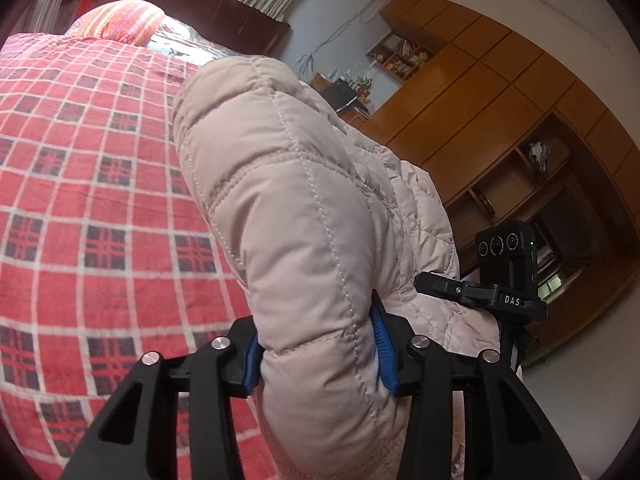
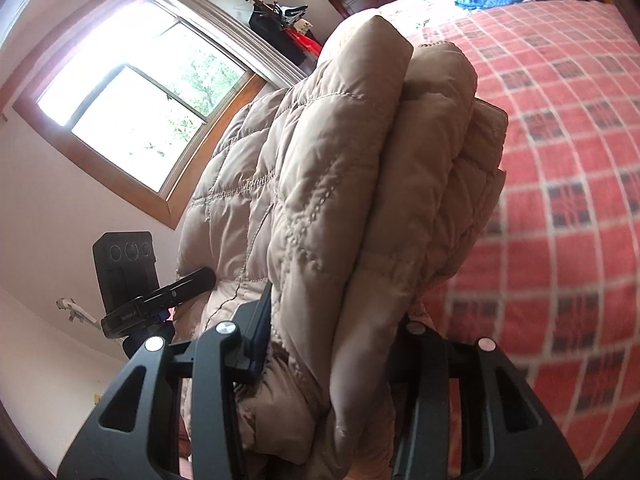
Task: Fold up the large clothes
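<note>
A pale pink-beige quilted puffer jacket [image 1: 296, 200] fills the middle of the left wrist view, bunched into a thick roll above the bed. My left gripper [image 1: 320, 354] is shut on a fold of it, blue pads pressed into both sides. In the right wrist view the same jacket [image 2: 348, 184] stands in several thick folded layers. My right gripper [image 2: 332, 344] is shut on those layers; the cloth hides its right finger. The other gripper's camera block [image 1: 506, 256] shows beyond the jacket in the left view, and likewise [image 2: 128, 272] in the right.
A red plaid bedspread [image 1: 80, 200] covers the bed [image 2: 568, 200] under the jacket. A striped pillow [image 1: 120, 20] and dark headboard lie at the far end. Wooden cabinets [image 1: 500, 100] line one wall. A window [image 2: 132, 96] is on the other side; blue cloth [image 2: 492, 0] lies near the headboard.
</note>
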